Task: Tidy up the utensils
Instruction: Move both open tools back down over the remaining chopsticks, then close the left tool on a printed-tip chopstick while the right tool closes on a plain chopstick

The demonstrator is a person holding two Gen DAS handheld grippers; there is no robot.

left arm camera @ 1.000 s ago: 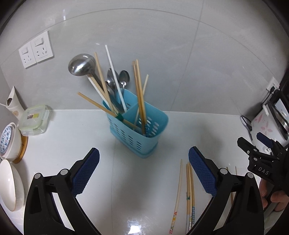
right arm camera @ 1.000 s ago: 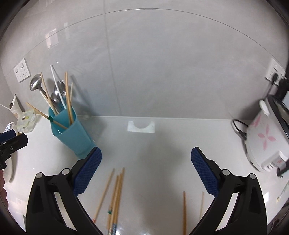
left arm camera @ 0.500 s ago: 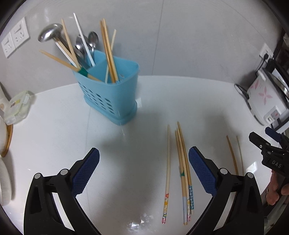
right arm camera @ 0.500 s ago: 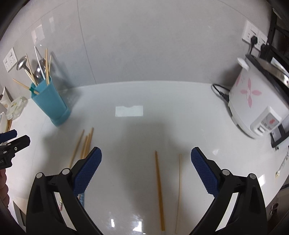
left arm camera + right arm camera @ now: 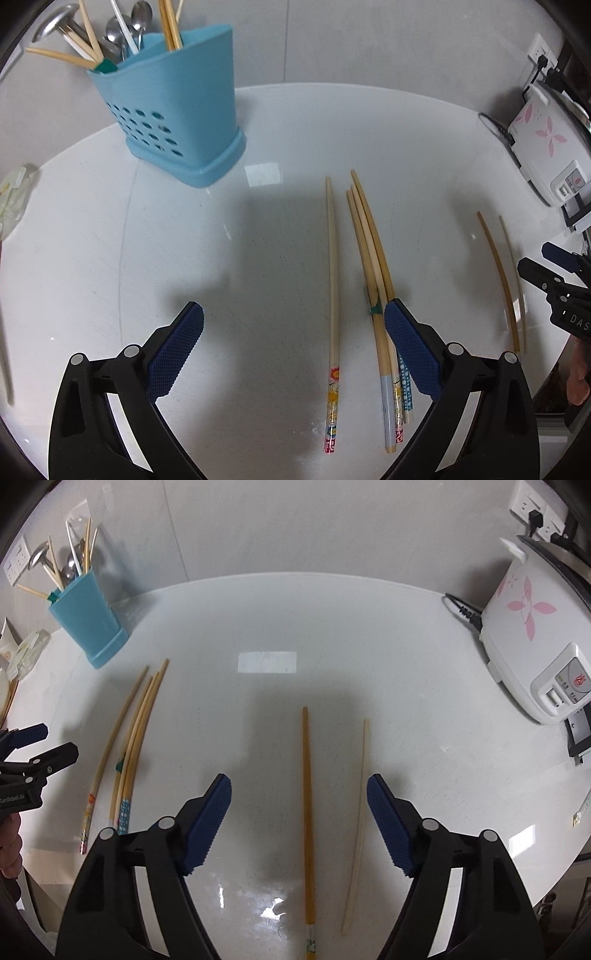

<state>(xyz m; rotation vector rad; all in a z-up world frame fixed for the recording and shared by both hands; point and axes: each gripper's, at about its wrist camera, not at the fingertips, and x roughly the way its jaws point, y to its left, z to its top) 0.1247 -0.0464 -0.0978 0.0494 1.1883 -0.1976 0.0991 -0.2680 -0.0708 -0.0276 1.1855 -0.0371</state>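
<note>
Between right gripper [image 5: 299,794] fingers, 2 chopsticks [image 5: 308,812] on counter [image 5: 266,627]

— Both pairs of tongs have tipped down toward the surface [image 5: 110,240] in the last second, haven't they?

— Yes. The left tongs [image 5: 293,345] faced the blue utensil holder [image 5: 177,107] before; now they hang over the loose chopsticks, wide apart, with the single chopstick [image 5: 333,295] between the pads and the bundle of chopsticks [image 5: 371,251] just at the right pad.

— And the right tongs [image 5: 299,821]?

— They've come down over the dark chopstick [image 5: 307,812] and pale chopstick [image 5: 360,812], which lie between the pads; these have narrowed a little.
</note>
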